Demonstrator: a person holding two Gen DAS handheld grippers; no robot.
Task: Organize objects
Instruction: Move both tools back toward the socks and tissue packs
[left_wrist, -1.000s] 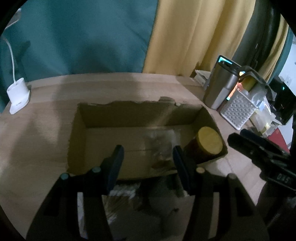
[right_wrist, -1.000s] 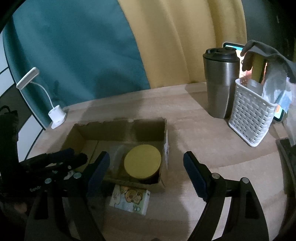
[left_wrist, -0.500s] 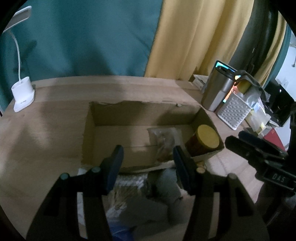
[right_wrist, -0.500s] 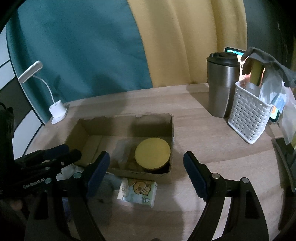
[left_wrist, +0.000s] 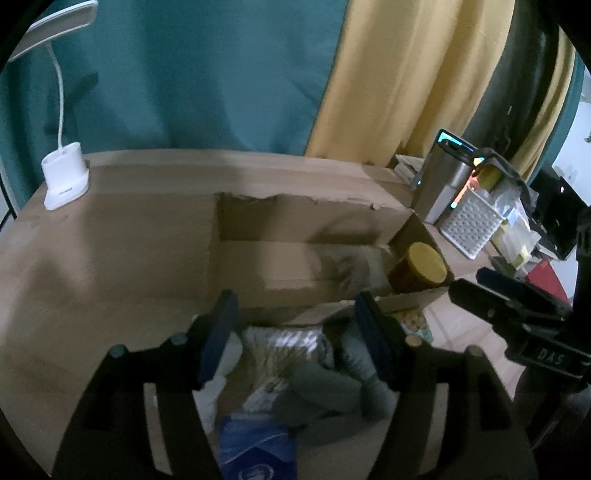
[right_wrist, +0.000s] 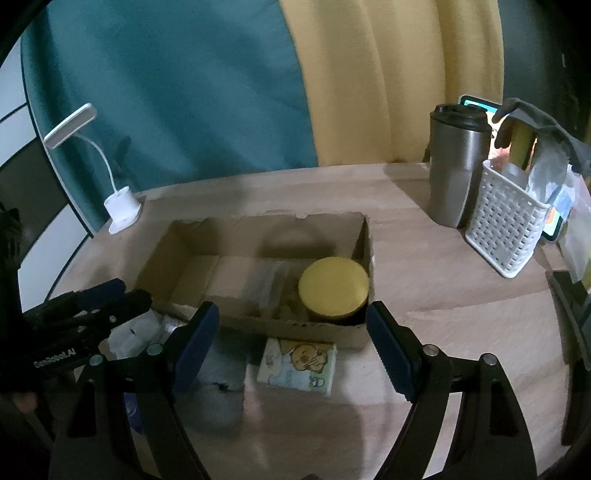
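An open cardboard box (left_wrist: 295, 221) (right_wrist: 277, 236) lies on the wooden table. At its right end stands a brown jar with a yellow lid (left_wrist: 424, 264) (right_wrist: 334, 288), beside a clear plastic bag (left_wrist: 347, 262). My left gripper (left_wrist: 295, 325) (right_wrist: 133, 291) hovers at the box's near left; its jaws are opening with nothing between them. Beneath it lie a striped silver packet (left_wrist: 284, 343), a grey cloth (left_wrist: 332, 387) (right_wrist: 221, 387) and a blue packet (left_wrist: 255, 446). My right gripper (right_wrist: 291, 336) (left_wrist: 471, 282) is open over a cartoon tissue pack (right_wrist: 299, 363).
A white desk lamp (left_wrist: 66, 181) (right_wrist: 122, 214) stands at the far left. A steel tumbler (right_wrist: 458, 170) (left_wrist: 439, 192) and a white slotted basket (right_wrist: 506, 229) (left_wrist: 469, 225) crowd the far right. Teal and yellow curtains hang behind the table.
Both grippers have drawn back from the box, so the loose items in front of it show more. The left jaws have spread wider.
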